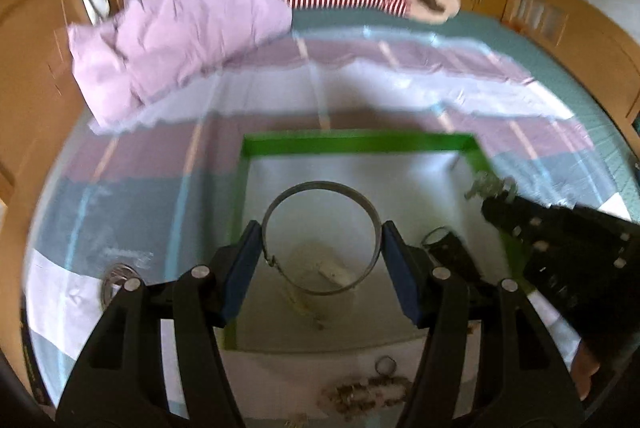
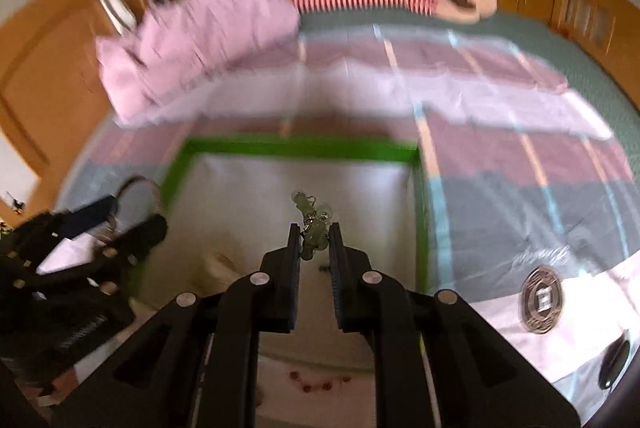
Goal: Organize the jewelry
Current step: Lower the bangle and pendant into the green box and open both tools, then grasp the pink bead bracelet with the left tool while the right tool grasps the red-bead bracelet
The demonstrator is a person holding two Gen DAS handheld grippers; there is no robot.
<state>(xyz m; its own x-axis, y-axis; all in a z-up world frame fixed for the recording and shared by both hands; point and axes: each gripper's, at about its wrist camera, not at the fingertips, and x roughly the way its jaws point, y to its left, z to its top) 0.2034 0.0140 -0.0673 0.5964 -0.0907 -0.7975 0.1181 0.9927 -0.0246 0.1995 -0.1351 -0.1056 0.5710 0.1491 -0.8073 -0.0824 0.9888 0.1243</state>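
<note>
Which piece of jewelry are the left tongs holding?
The large metal bangle, a plain hoop spanning the left tongs over the green-rimmed box. The right tongs grip a small pale charm cluster instead.

Your thin metal bangle (image 1: 321, 238), a closed ring, hangs above the green-rimmed tray (image 1: 360, 143); your pale beaded piece (image 2: 314, 224) dangles over that tray's white floor.

Count, both views: one green-rimmed tray (image 1: 360, 143); one metal bangle (image 1: 320, 238); one pale dangling cluster piece (image 2: 314, 224); one small ring (image 1: 386, 365); one beaded strand (image 1: 368, 394); one round patterned disc (image 2: 541, 298); two grippers, left gripper (image 1: 322, 268) and right gripper (image 2: 315, 264).
</note>
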